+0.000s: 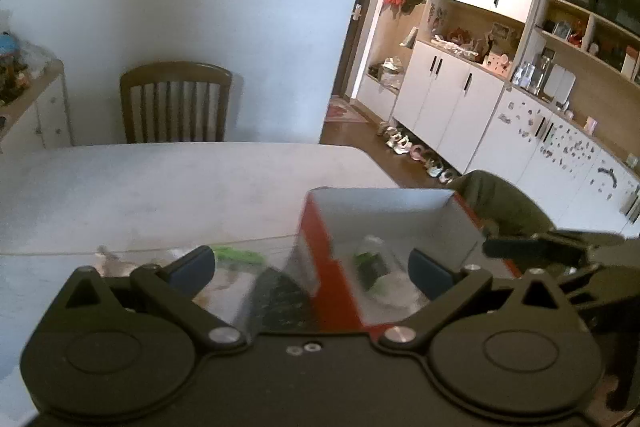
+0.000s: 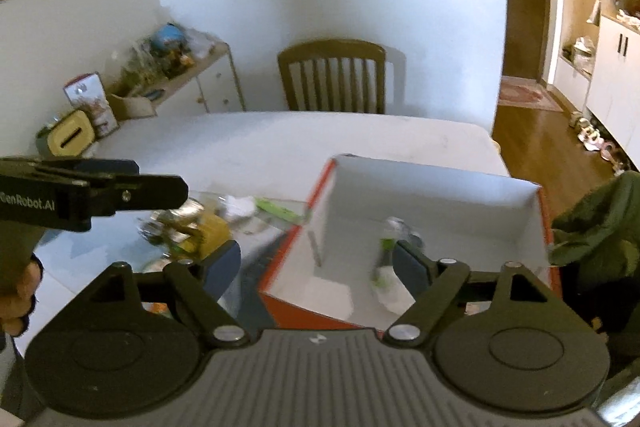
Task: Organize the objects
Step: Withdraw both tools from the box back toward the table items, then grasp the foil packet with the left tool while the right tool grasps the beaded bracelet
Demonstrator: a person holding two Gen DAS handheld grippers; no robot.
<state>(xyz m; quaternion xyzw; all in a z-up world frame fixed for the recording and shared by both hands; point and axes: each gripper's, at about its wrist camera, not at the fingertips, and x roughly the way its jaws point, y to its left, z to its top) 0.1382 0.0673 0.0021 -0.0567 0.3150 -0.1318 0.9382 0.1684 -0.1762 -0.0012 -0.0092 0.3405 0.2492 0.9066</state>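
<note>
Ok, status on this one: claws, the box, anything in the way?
Left claw and right claw open, empty. Bottle lying in the red box. Clutter left on table. Nothing blocking.

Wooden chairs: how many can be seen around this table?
1. A single wooden chair stands at the table's far side, against the wall. Others may be hidden behind the cameras or under the green garment on the right.

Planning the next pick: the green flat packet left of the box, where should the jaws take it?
Grip the green packet across its narrow width near mid-length, coming from above. It lies flat and long on the table, close to the box wall, so a side approach looks cramped. Blur hides its thickness.
</note>
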